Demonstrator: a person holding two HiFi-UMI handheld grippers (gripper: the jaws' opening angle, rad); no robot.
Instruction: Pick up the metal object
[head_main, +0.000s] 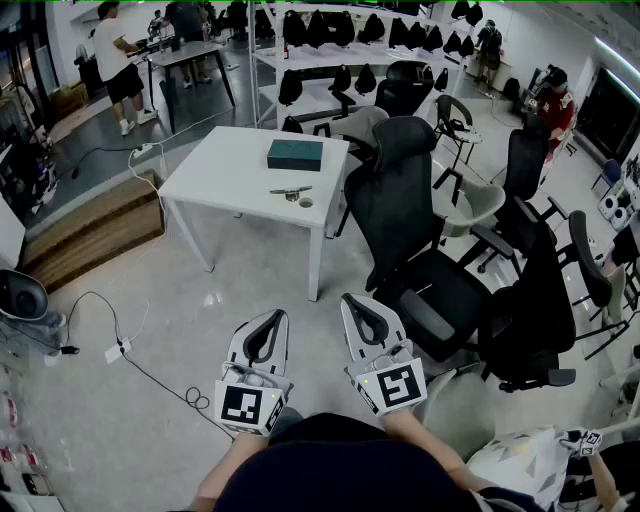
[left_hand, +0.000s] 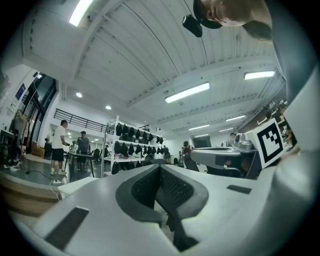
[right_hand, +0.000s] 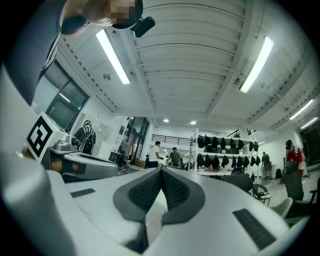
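Pointing level side by side, left tool (head_main: 270, 316) and right tool (head_main: 357, 304) sit closed, empty.

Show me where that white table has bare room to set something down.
Free: the table's left half, left of the dark box and metal object. Crowded: its right side, where those sit and black chairs stand beside.

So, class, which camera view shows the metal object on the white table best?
The head view: the metal object lies in plain sight on the white table, in front of a dark box. Both gripper views look level across the room, past their closed jaws, and show nothing of it.
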